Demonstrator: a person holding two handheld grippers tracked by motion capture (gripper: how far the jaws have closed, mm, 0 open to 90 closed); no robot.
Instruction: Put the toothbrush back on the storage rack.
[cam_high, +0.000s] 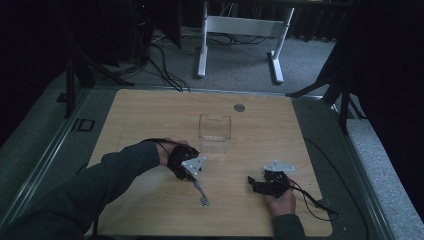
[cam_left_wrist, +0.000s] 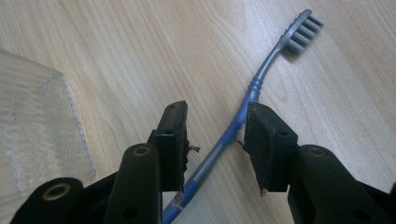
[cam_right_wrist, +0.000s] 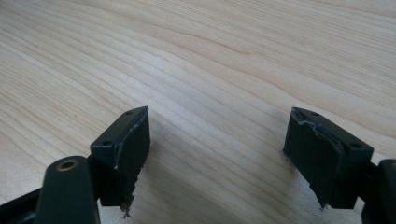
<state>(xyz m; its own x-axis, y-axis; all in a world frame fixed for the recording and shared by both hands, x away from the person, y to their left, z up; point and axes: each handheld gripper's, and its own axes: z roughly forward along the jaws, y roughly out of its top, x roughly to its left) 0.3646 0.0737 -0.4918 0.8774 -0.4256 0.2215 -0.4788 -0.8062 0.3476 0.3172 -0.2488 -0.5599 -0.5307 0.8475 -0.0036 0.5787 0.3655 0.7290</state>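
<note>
One blue toothbrush (cam_left_wrist: 243, 116) lies flat on the tabletop (cam_high: 140, 110), a little left of the middle and near the front edge, bristle head pointing toward that edge. The left tongs (cam_left_wrist: 215, 135) straddle its handle, spread, and the pads are not pressing it. One clear plastic container (cam_high: 215, 129) stands just behind, near the tabletop's centre. The right tongs (cam_right_wrist: 217, 154) rest spread wide over bare wood near the front right corner, with nothing between them.

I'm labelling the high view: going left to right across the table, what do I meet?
Left gripper → blue toothbrush with grey bristles → clear plastic box → right gripper.
</note>
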